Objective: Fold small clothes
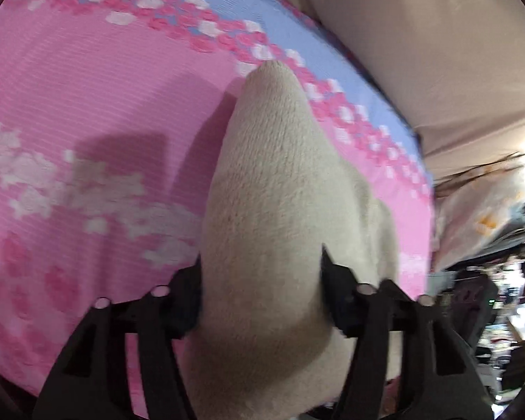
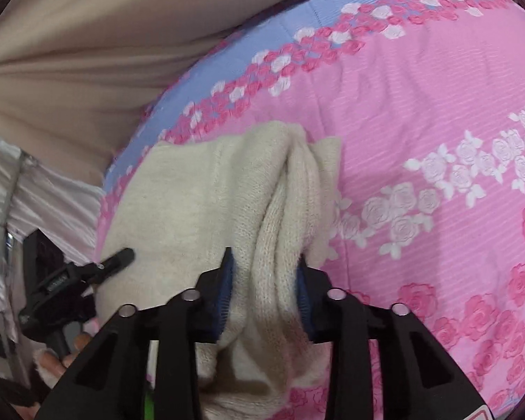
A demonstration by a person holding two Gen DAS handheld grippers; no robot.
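Cream knit garment (image 2: 206,192) lies on pink rose-print bedspread (image 2: 420,112), near the blue-bordered edge at 10 o'clock in the right wrist view; beige sheet (image 2: 87,52) beyond that edge. Part lies flat, part is bunched into lengthwise ridges.

Right gripper (image 2: 264,273): jaws narrowed on a gathered ridge of the knit, blue pads pressing both sides. Holding cloth.

Left gripper (image 1: 260,280): jaws about half wide, with a thick hump of the same knit filling the gap and touching both fingers. Reads as a grip on a bulky fold, though how firm I cannot tell. Also visible at 8 o'clock in the right wrist view, one finger (image 2: 117,259) lying on the flat part of the garment.

Risks, as judged:
- Each gripper has a bunch, not a clean edge; lifting from here would likely carry several layers and give a crooked fold.
- Fuzzy, thick knit could slip from the left jaws if the hold is loose.
- Garment sits close to the bed edge; a drag toward 10 o'clock could pull it off.

Pose: both grippers tilt steeply down toward the bed, side by side and near each other. A person's hand (image 2: 52,360) grips the left tool's handle at 7 o'clock.
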